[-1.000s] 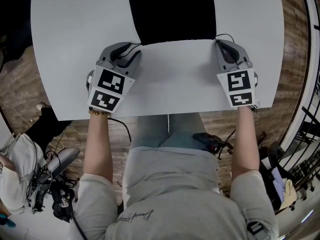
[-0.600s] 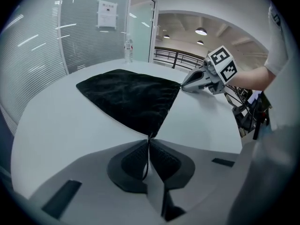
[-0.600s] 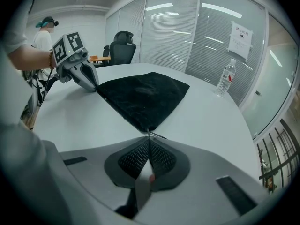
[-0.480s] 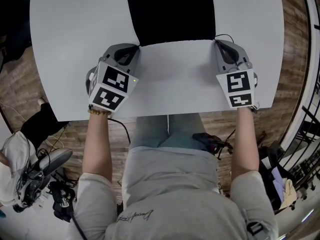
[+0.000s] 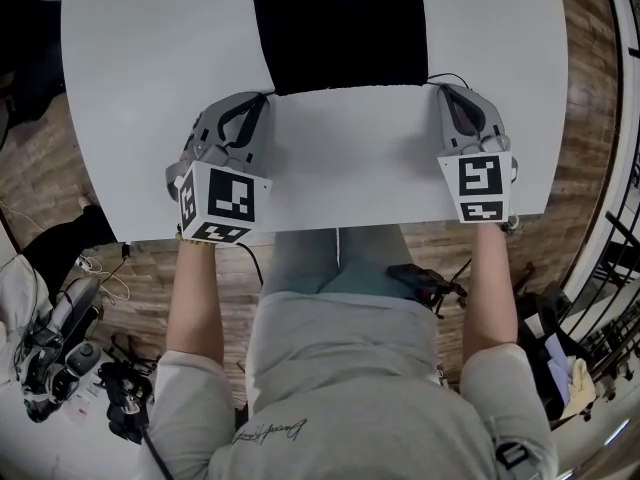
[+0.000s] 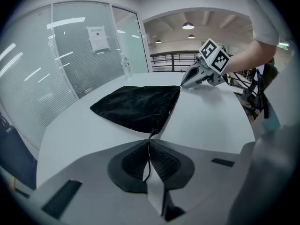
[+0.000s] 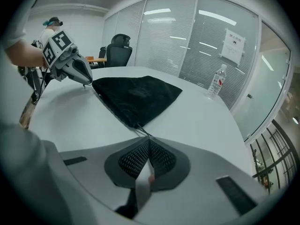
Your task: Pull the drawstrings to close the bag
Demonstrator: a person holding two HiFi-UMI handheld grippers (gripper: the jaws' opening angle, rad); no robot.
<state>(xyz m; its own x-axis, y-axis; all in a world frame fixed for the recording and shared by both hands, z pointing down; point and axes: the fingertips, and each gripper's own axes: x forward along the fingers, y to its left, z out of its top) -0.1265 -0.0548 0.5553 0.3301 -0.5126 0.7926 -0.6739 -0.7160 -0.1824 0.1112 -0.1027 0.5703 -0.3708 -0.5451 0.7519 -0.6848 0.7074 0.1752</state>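
A black drawstring bag (image 5: 338, 26) lies flat on the white table (image 5: 150, 58), its mouth edge toward me. My left gripper (image 5: 262, 99) is at the bag's near left corner, shut on the left drawstring (image 6: 152, 136), which runs between the pads. My right gripper (image 5: 443, 90) is at the near right corner, shut on the right drawstring (image 7: 142, 132). The bag (image 6: 136, 106) spreads out beyond the left jaws, with the right gripper (image 6: 194, 78) at its far corner. In the right gripper view the bag (image 7: 136, 96) lies ahead and the left gripper (image 7: 82, 74) is at its other corner.
A water bottle (image 7: 215, 83) stands at the far part of the table. A black office chair (image 7: 117, 46) is behind it. Camera gear and cables (image 5: 60, 348) lie on the wooden floor at my left. Glass walls surround the room.
My left gripper has shut on the left drawstring and tipped up and back toward me. The right gripper has stayed at its corner, only slightly shifted.
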